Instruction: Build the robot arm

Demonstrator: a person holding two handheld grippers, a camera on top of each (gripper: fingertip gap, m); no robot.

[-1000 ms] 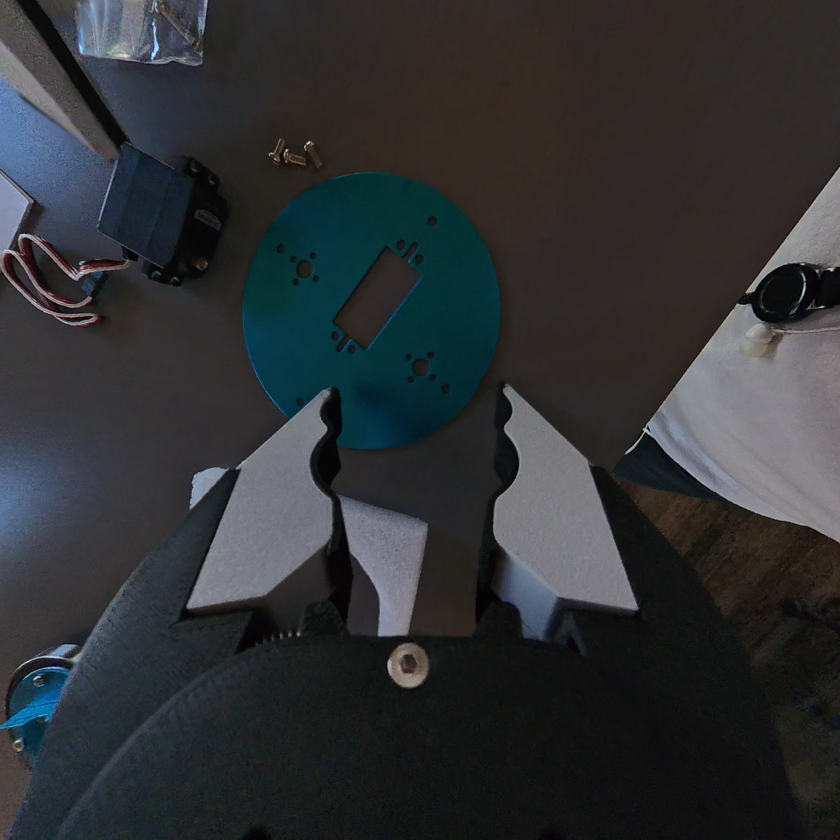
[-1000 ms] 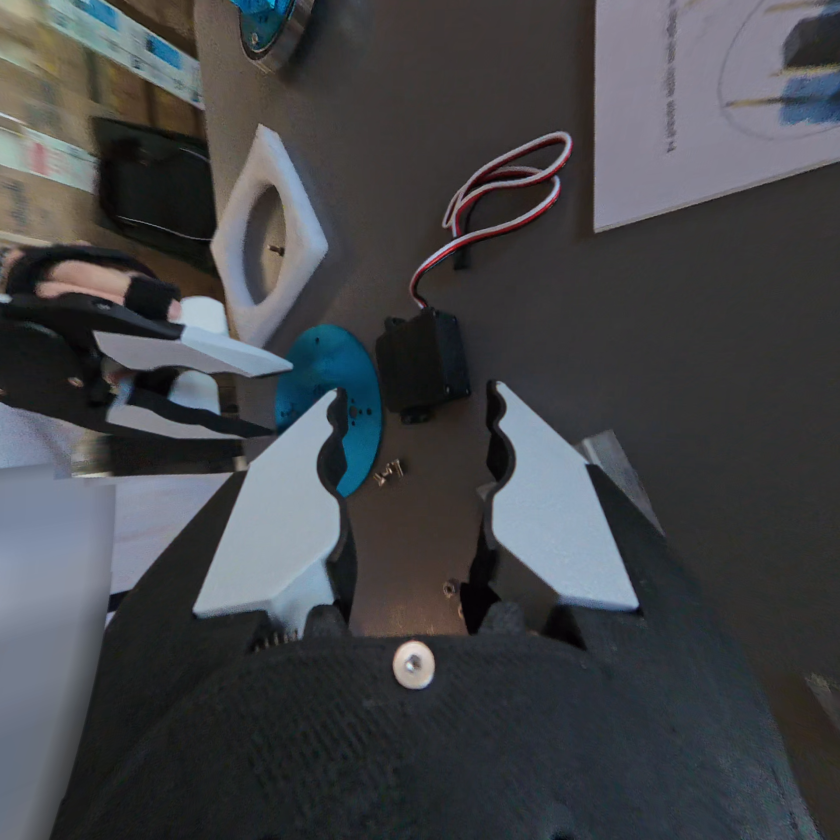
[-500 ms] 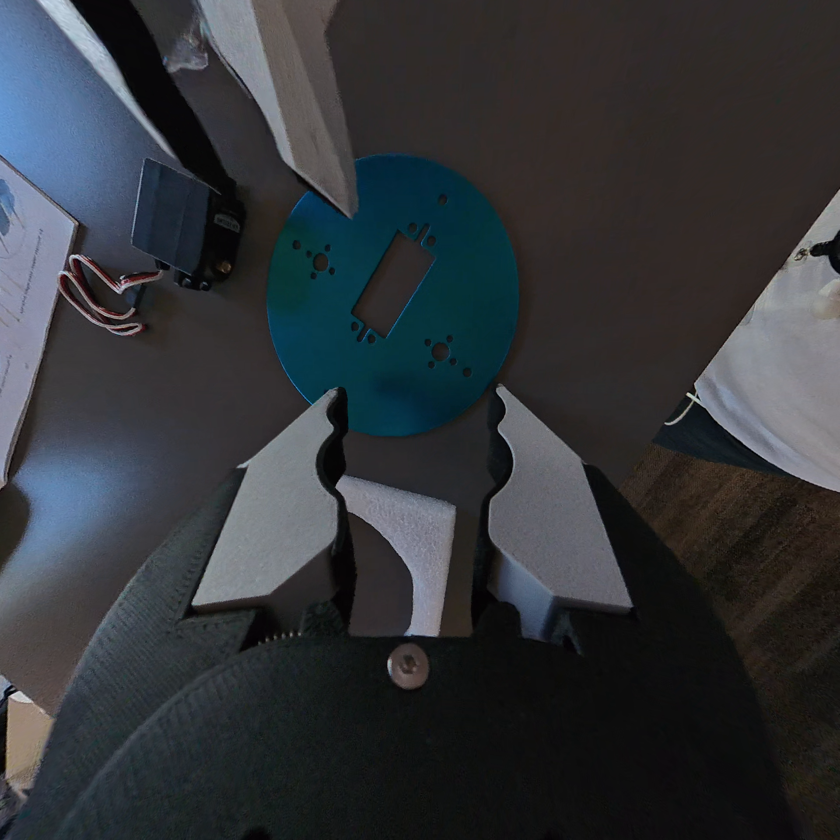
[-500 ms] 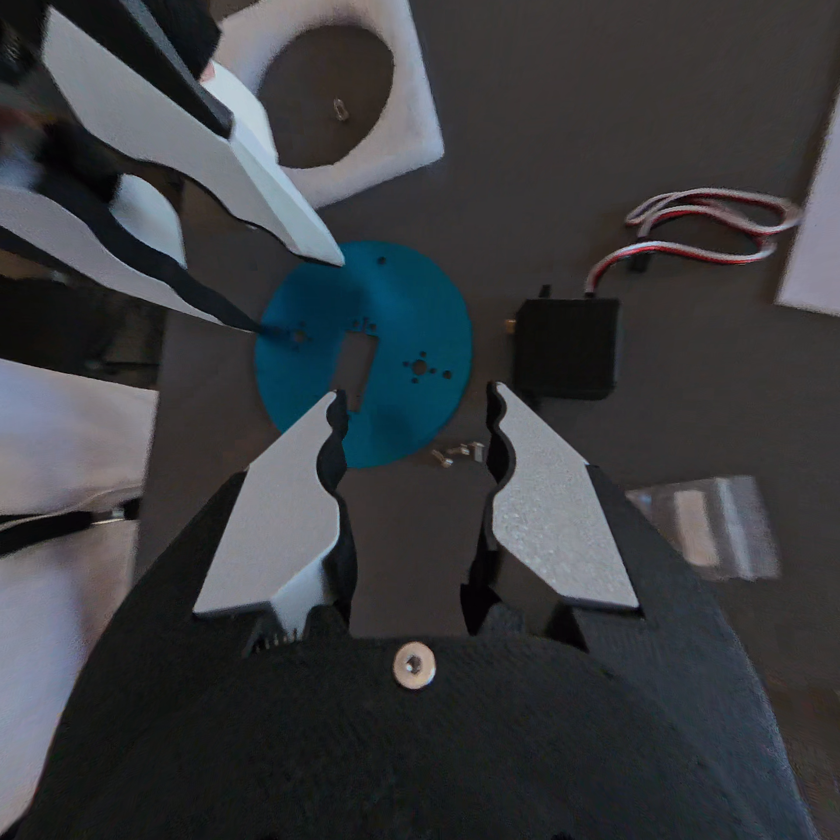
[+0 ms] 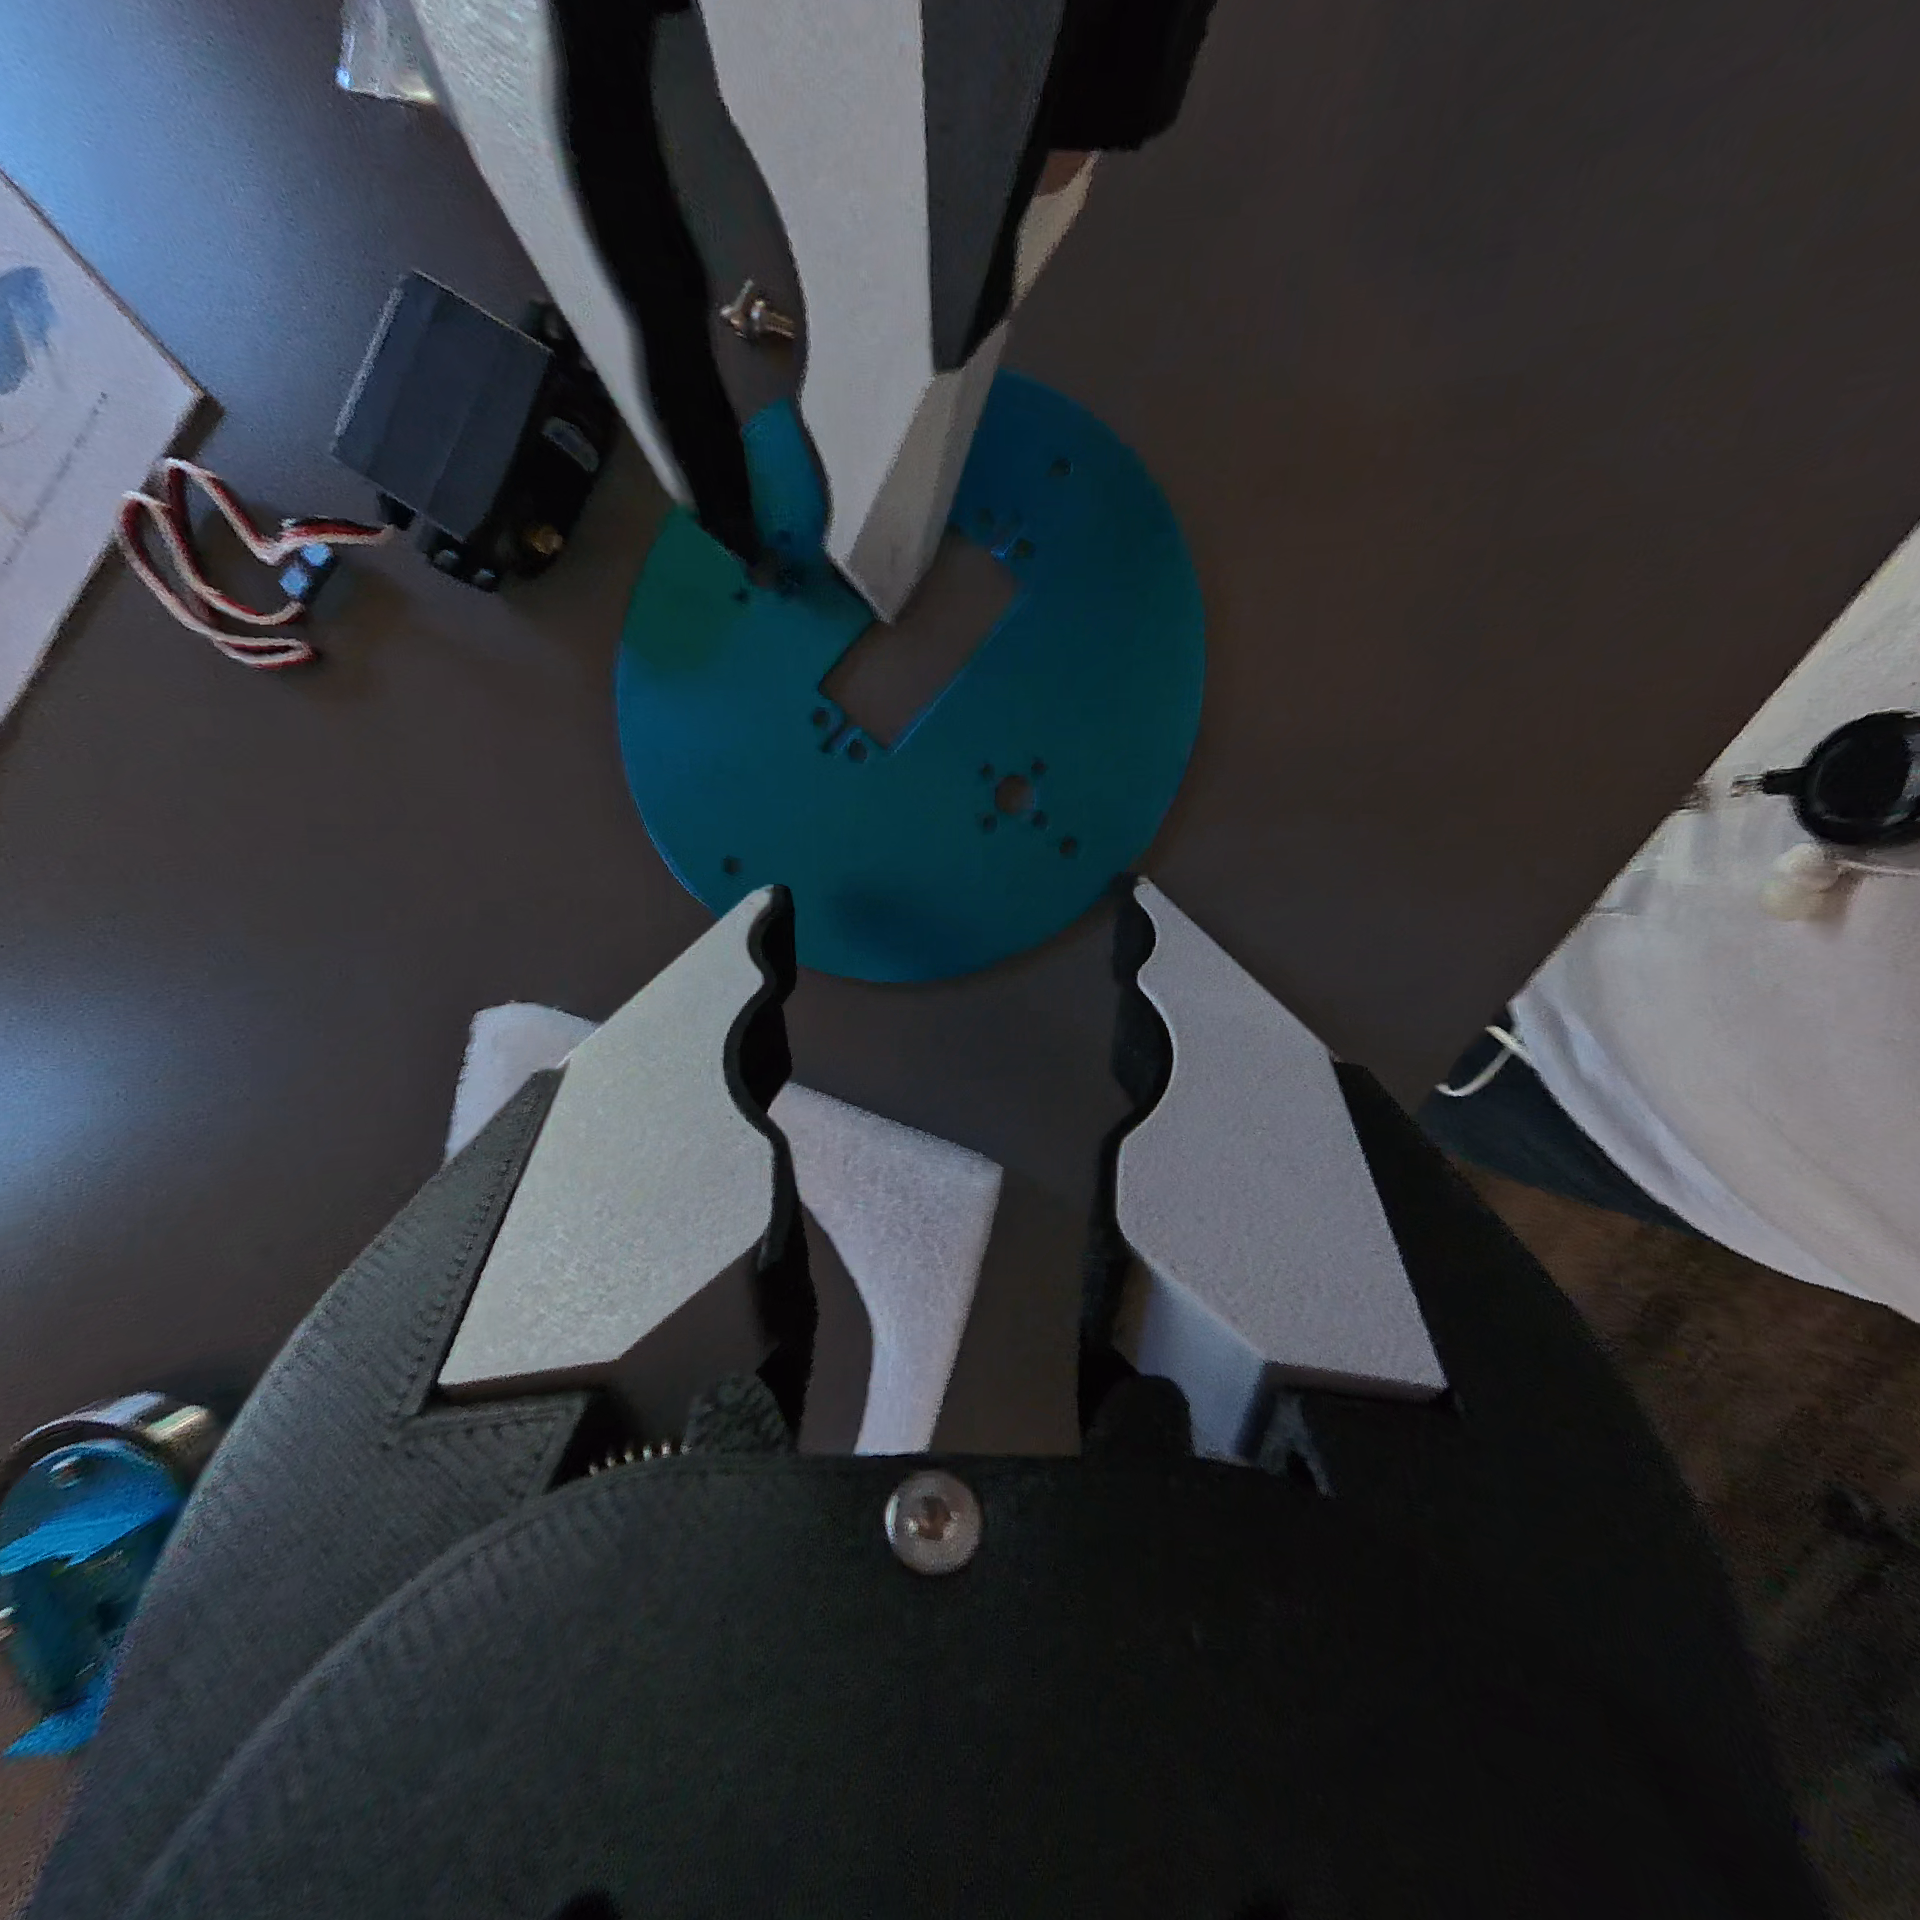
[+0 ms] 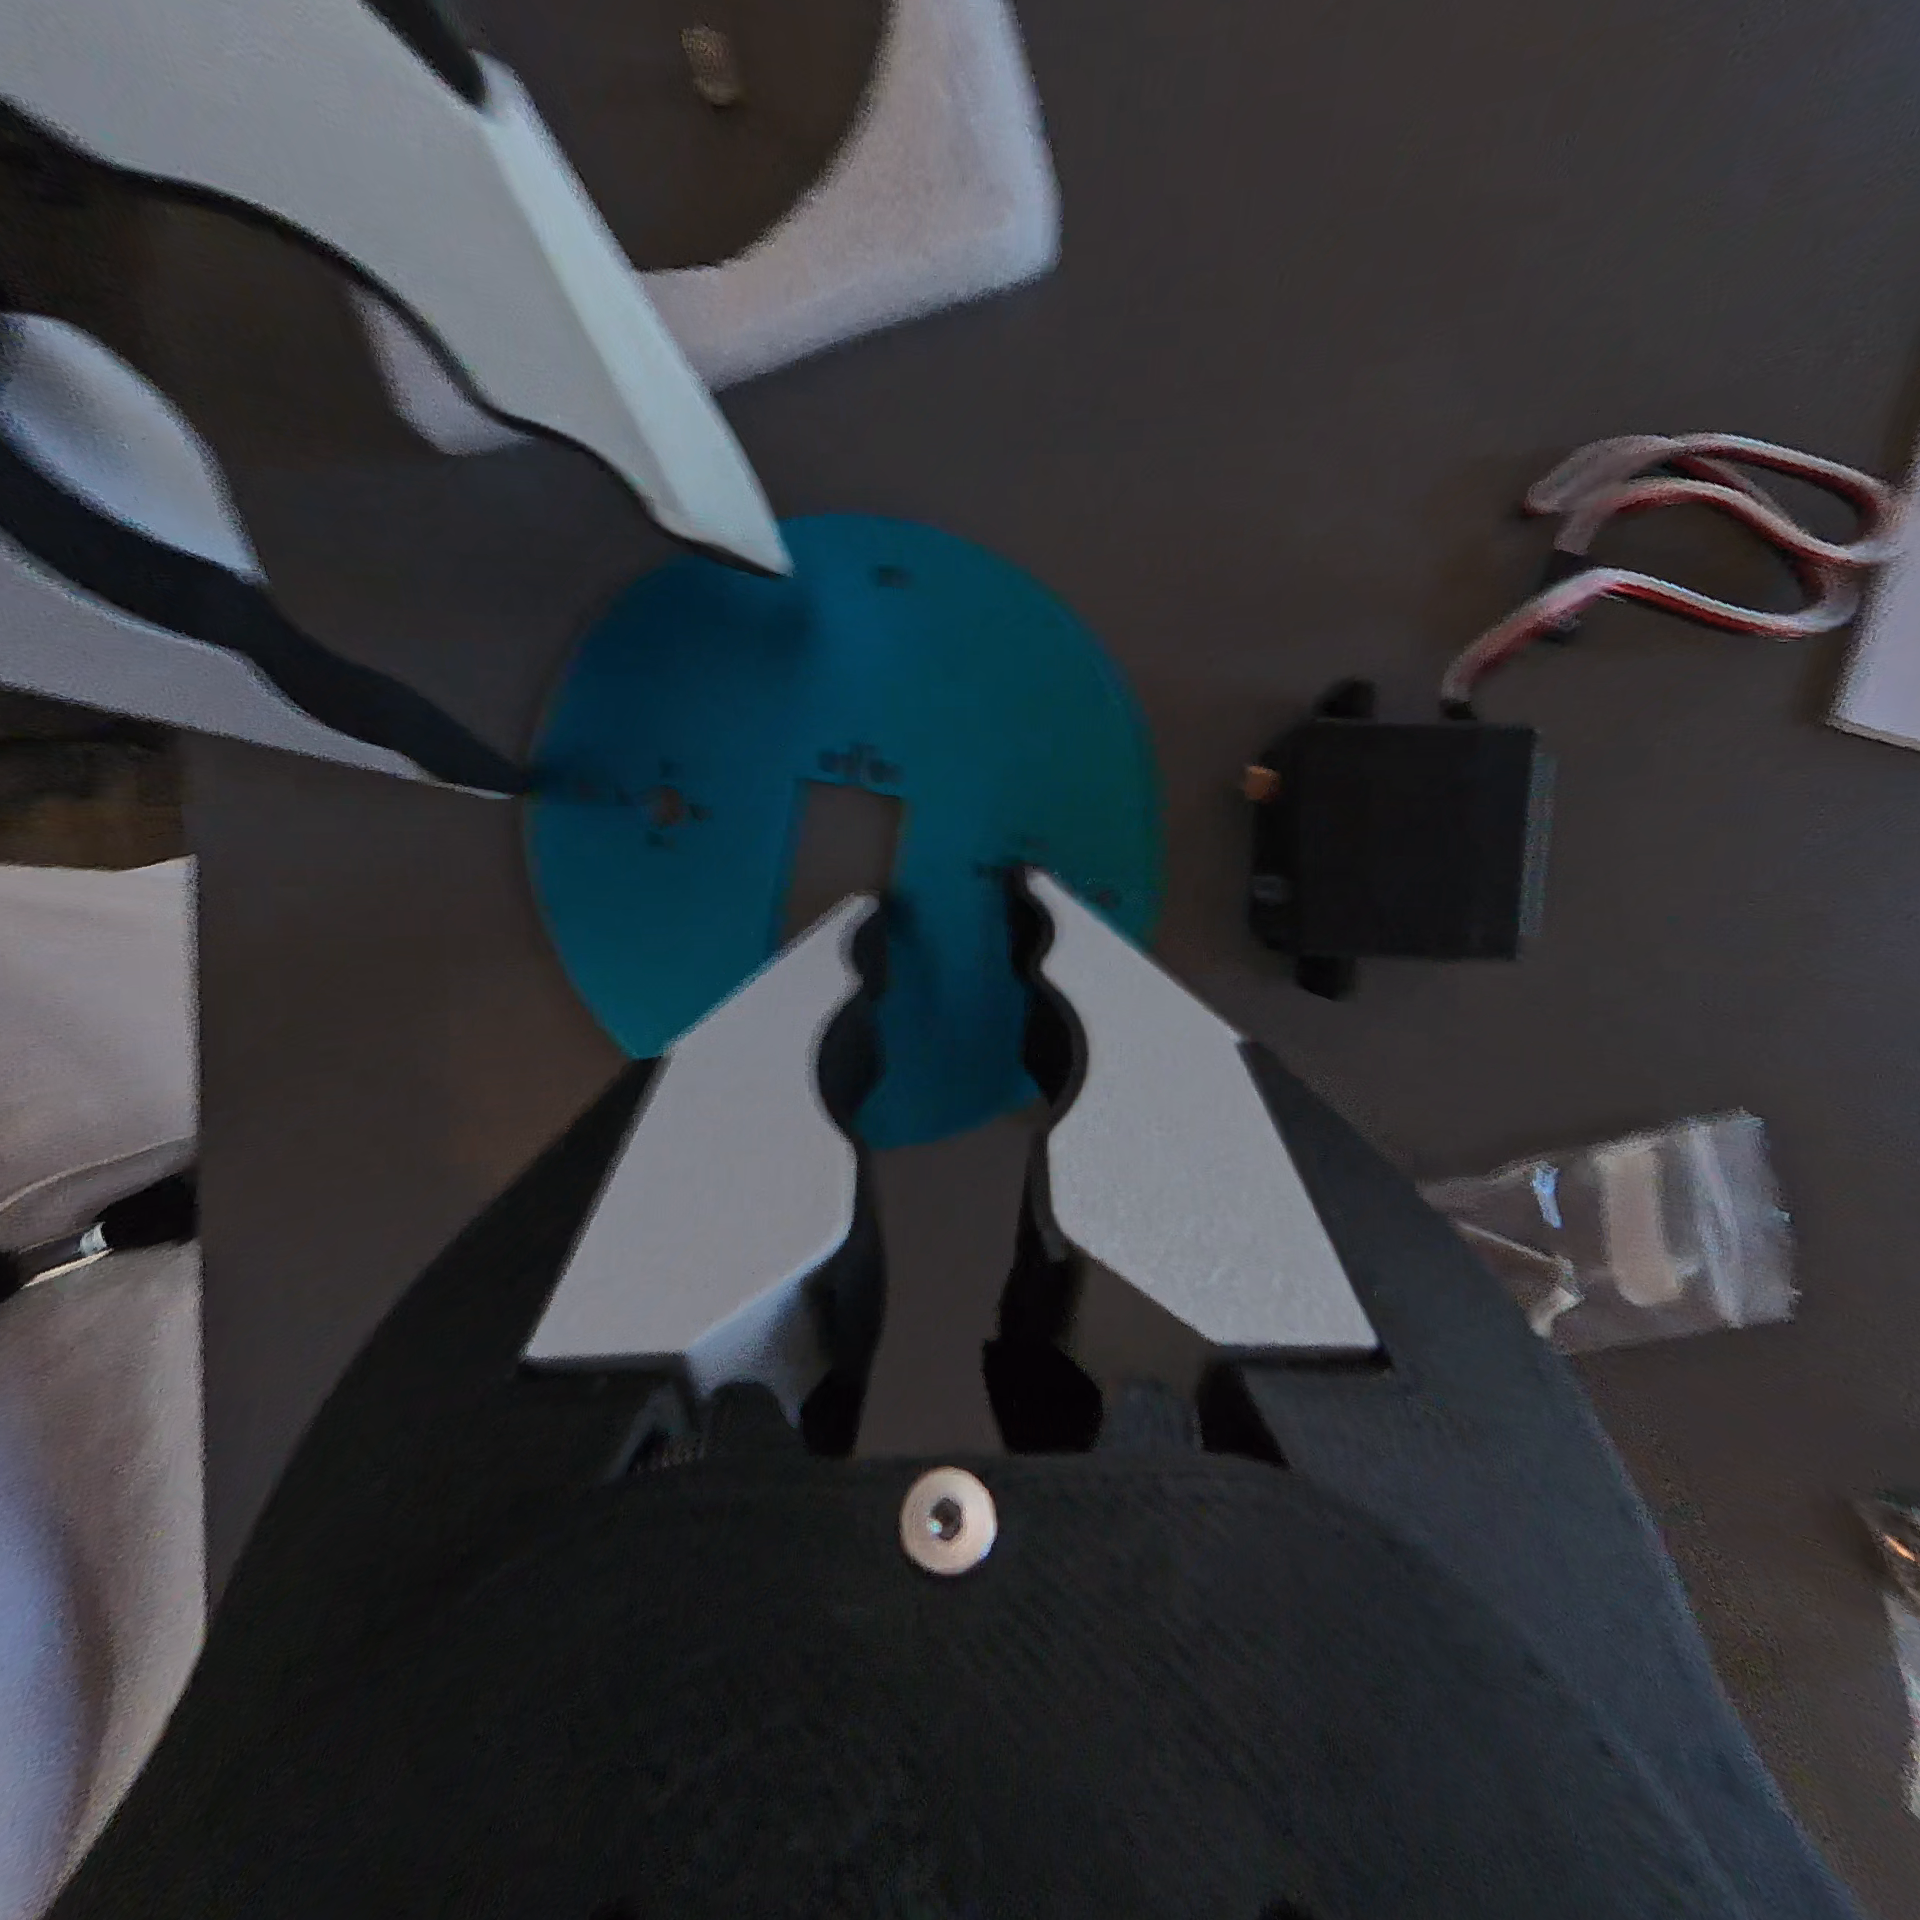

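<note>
A flat blue round plate (image 5: 1039,831) with a rectangular cut-out and small holes lies on the dark table (image 5: 1507,364). My left gripper (image 5: 956,891) is open, its tips at the plate's near edge. My right gripper (image 6: 948,886) is open with a narrow gap, its tips over the plate (image 6: 987,727) next to the cut-out. In the left wrist view the right gripper (image 5: 821,582) reaches in from the far side over the plate. In the right wrist view the left gripper (image 6: 649,675) spans the opposite rim. Neither holds anything.
A black servo (image 5: 457,436) with red-white wires (image 5: 218,592) lies left of the plate; it also shows in the right wrist view (image 6: 1392,842). Small screws (image 5: 758,317), white foam frame (image 6: 914,229), plastic bag (image 6: 1621,1236), paper sheet (image 5: 62,447), a person's white shirt (image 5: 1714,1039). Left tips to right tips: about 7 cm.
My right gripper has swung round, moved in over the blue plate and narrowed its jaws. My left gripper has stayed open at the plate's near edge.
</note>
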